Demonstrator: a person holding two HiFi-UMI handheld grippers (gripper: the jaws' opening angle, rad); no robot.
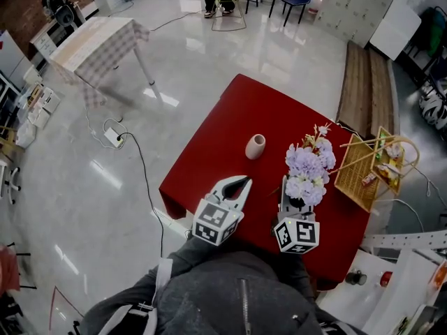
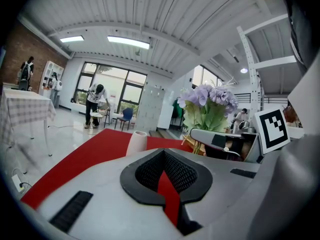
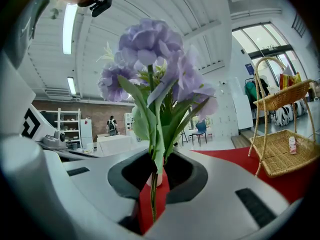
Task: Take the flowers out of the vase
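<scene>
Purple flowers (image 3: 152,69) are held by their stems, pinched between the nearly closed jaws of the right gripper (image 3: 154,176). The white vase (image 1: 255,146) is seen at their ten o'clock, apart, on the red table (image 1: 230,117). The left gripper (image 1: 243,182) is closed, with nothing held.

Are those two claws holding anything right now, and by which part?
The right gripper pinches the purple flowers low on their green stems. The left gripper holds nothing.
</scene>
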